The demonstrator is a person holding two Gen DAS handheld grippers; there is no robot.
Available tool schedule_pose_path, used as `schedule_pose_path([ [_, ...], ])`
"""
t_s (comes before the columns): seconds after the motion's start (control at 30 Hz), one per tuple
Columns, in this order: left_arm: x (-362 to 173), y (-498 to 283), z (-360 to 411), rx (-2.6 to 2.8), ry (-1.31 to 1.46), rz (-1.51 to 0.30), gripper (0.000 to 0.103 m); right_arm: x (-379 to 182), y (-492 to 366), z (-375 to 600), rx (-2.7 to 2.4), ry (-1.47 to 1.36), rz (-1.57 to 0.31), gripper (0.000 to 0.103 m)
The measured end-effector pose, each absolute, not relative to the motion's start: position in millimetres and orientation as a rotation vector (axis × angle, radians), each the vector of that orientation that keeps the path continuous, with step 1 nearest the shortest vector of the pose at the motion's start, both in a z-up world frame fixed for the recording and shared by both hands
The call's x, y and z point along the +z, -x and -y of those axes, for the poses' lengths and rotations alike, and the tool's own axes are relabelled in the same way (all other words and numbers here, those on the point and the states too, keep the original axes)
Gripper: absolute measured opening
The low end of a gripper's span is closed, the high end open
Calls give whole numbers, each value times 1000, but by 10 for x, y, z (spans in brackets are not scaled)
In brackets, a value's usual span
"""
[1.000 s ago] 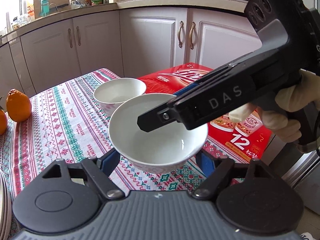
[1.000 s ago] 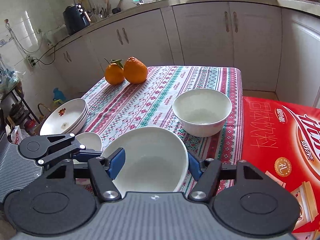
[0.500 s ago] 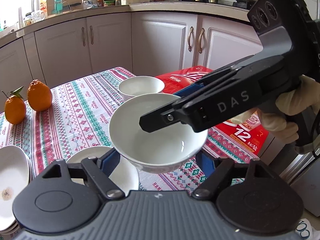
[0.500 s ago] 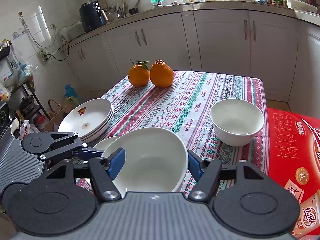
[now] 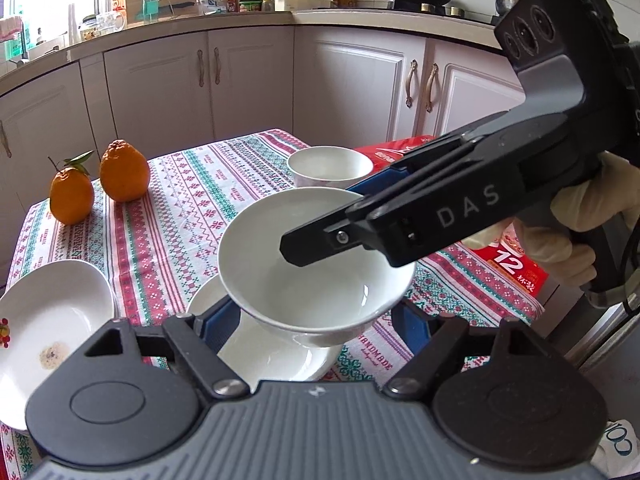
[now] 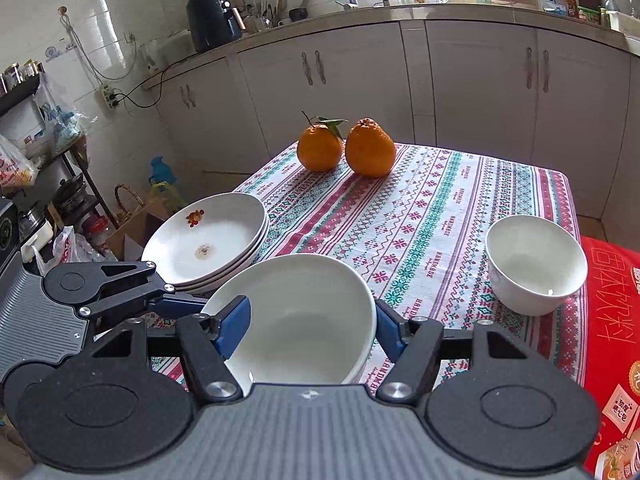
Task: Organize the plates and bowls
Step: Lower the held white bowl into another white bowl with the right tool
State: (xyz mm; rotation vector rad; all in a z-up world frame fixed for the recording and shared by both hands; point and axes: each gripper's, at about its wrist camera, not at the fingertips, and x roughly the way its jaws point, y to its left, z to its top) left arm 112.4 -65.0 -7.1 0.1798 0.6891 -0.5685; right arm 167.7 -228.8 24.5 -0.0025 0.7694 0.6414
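I hold one white bowl (image 5: pixel 316 276) with both tools. My right gripper (image 6: pixel 312 322) has its blue pads on the two sides of the bowl, and my left gripper (image 5: pixel 316 320) grips it low at its sides. The bowl hangs above another bowl (image 5: pixel 272 356) on the patterned tablecloth (image 6: pixel 420 216), near the stack of plates (image 6: pixel 208 240). A third bowl (image 6: pixel 534 264) stands apart, beside the red carton (image 6: pixel 612 320).

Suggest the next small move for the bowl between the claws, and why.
Probably lower the held bowl straight down. The left wrist view shows it hovering just above the lower bowl on the tablecloth, beside the plate stack, so nesting looks next.
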Motion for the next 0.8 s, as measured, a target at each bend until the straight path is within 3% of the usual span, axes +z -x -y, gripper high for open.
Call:
schedule_pose_path([
  [0.8, -245, -1203, 427, -526, -173, -742, 82, 4, -1858, 1940, 670, 16, -828, 72],
])
